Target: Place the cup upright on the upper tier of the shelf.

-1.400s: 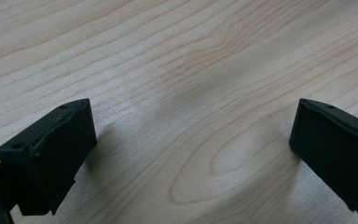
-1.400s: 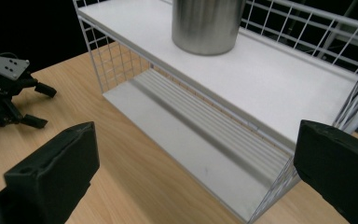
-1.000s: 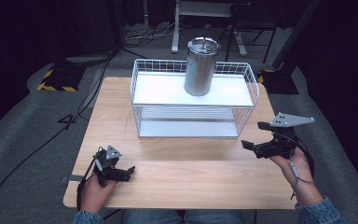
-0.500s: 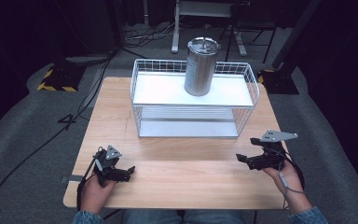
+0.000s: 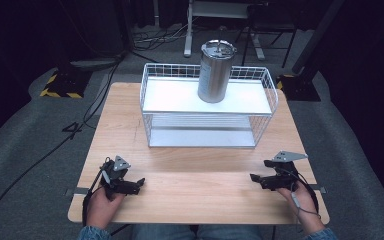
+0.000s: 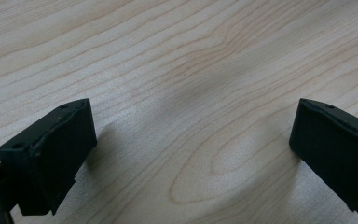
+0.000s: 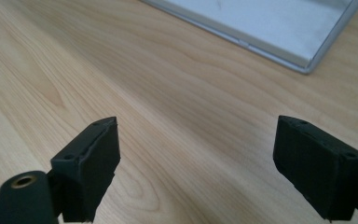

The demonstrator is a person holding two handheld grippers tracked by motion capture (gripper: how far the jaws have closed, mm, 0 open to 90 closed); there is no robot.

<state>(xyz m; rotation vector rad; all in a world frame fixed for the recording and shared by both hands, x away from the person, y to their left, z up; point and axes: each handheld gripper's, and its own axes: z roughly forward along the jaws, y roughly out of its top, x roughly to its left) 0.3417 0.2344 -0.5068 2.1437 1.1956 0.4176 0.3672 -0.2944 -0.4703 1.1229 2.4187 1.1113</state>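
I sit at a light wooden worktop with a two-jaw gripper in each hand, both resting low near my edge of it. My left gripper lies at the near left, held by my left hand, its jaws pointing toward the middle of the worktop. In the left gripper view those jaws are spread wide, with bare wood grain between them and nothing held. My right gripper lies at the near right, held by my right hand, a grey three-cornered plate on top, its jaws pointing left toward the middle. In the right gripper view these jaws are also spread wide and empty, with wood between them and the corner of a pale flat base lying farther off at the upper right. The two grippers are well apart from each other. At the far half of the worktop stands a white wire rack with two levels: a white upper shelf with a low wire rim and a lower tray beneath it. A metal tumbler with a lid stands upright on the upper shelf, toward its far middle, well away from both grippers. Around the worktop is grey floor with cables across it.
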